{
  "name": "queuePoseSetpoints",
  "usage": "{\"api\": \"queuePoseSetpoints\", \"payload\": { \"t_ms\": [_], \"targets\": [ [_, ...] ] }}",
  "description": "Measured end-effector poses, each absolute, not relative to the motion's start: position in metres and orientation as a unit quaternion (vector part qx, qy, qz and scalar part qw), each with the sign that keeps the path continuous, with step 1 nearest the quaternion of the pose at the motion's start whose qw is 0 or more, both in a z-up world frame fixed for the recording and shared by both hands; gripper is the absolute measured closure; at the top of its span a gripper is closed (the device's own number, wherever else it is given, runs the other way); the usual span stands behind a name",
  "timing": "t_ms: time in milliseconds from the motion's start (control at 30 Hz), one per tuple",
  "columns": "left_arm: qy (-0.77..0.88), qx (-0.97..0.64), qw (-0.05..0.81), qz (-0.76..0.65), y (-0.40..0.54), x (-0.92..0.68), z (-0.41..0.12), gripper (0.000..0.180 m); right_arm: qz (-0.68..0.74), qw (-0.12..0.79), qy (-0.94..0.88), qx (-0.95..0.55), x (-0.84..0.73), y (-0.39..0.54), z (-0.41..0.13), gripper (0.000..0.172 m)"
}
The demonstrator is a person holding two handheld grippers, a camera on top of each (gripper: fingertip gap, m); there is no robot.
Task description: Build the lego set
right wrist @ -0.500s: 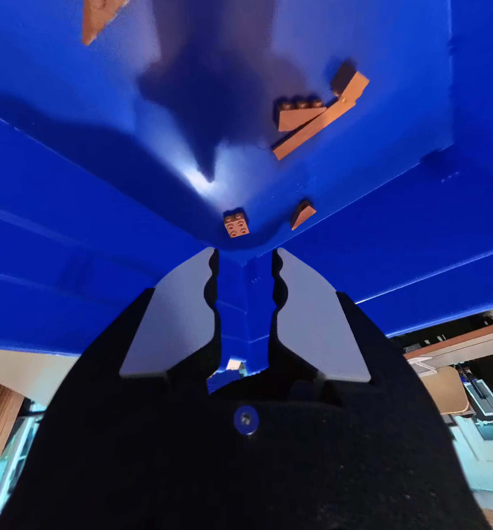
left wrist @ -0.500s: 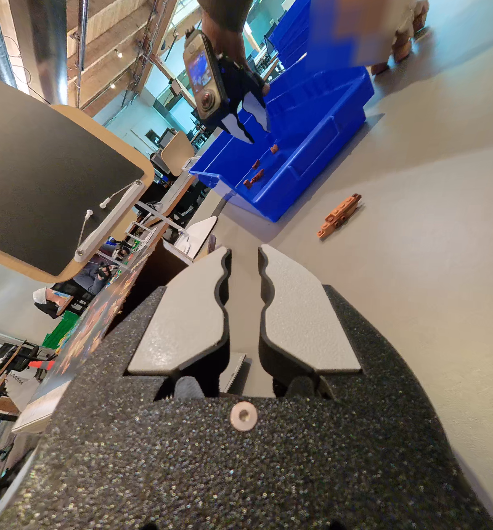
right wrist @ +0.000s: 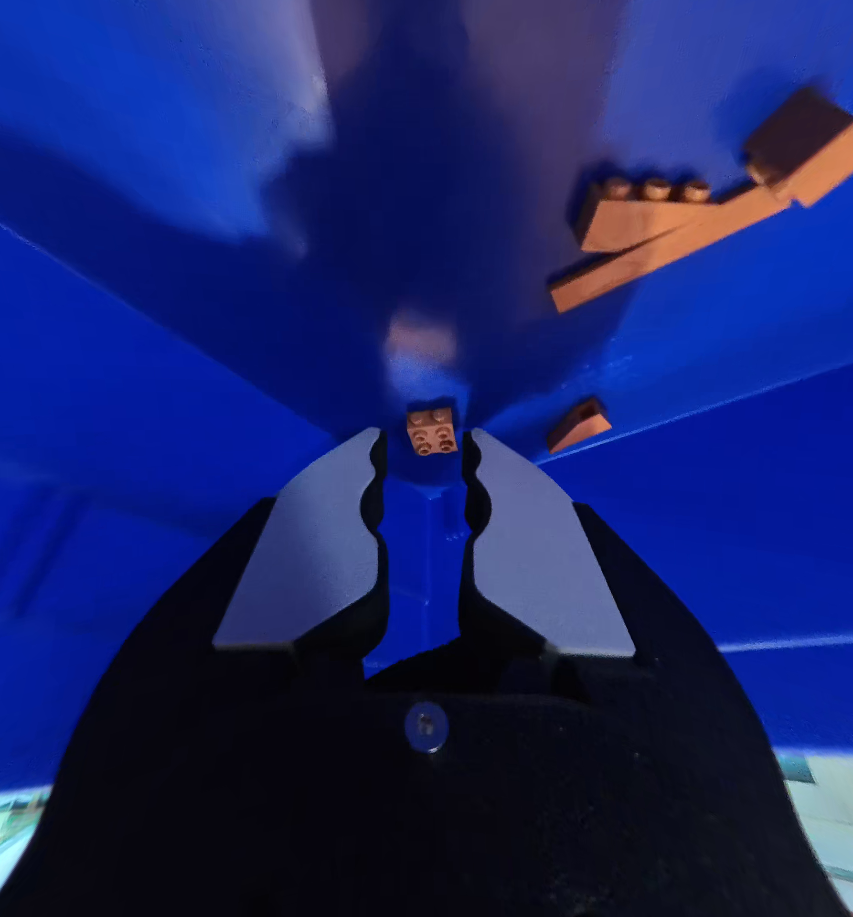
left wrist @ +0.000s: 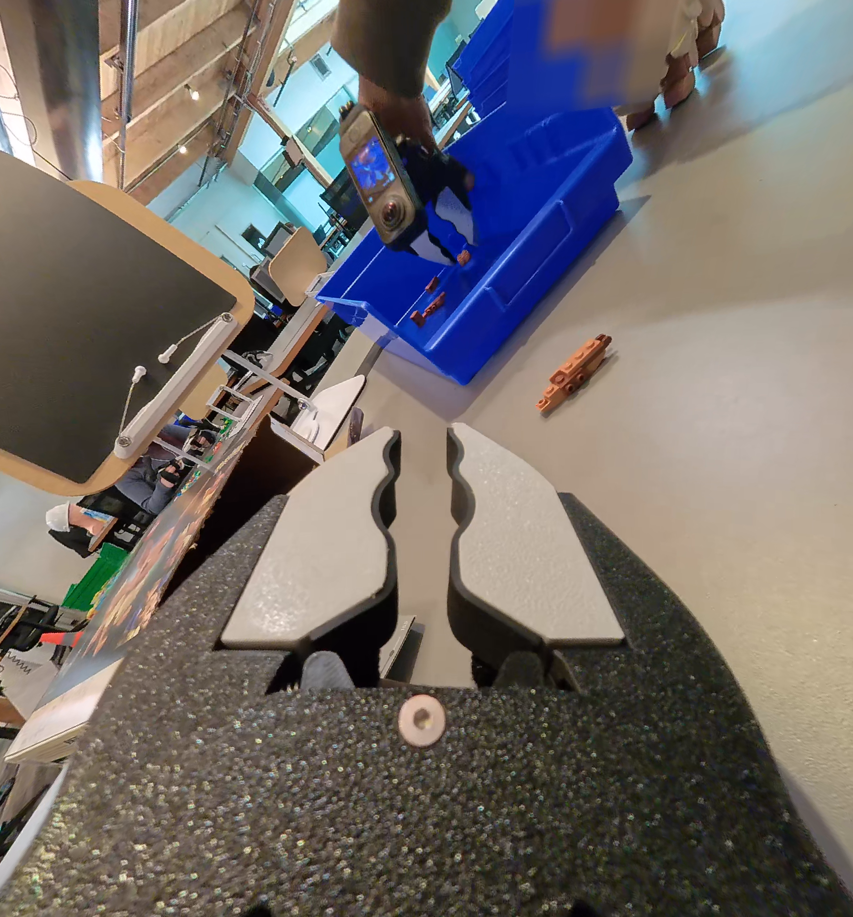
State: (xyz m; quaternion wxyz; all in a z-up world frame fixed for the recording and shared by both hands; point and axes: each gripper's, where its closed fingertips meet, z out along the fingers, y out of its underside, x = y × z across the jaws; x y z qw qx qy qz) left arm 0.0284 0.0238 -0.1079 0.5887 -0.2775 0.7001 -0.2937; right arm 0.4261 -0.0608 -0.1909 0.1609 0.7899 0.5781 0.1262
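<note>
The glossy blue plastic bin (left wrist: 494, 317) sits on the matte grey bench (left wrist: 712, 496). Inside it the right gripper (right wrist: 424, 436) straddles a small studded brown brick (right wrist: 432, 430), fingers apart – square up, then close evenly. The left gripper (left wrist: 422, 436) hovers over the bench – parted, holding nothing.

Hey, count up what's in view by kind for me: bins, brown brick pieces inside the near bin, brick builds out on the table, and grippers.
Blue bins: 1 near bin; more stacked behind, count unclear
Brick pieces in the bin: 4, namely small square brick, wedge, joined cluster, one at the bin's far end
Builds on the table: 1
Grippers: 2, left, right
Total: 8
</note>
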Motion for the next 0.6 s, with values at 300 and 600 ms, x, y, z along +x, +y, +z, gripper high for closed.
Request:
{"api": "queuePoseSetpoints", "payload": {
  "t_ms": [300, 600],
  "targets": [
    [0.701, -0.277, 0.587, -0.295, 0.023, 0.028, -0.108, 0.163, 0.147, 0.186, 0.567, 0.789, 0.427, -0.064, -0.186, 0.155],
    [0.700, -0.271, 0.592, -0.295, 0.020, 0.027, -0.104, 0.164, 0.276, -0.054, 0.363, 0.889, 0.360, -0.022, -0.008, 0.156]
  ]
}}
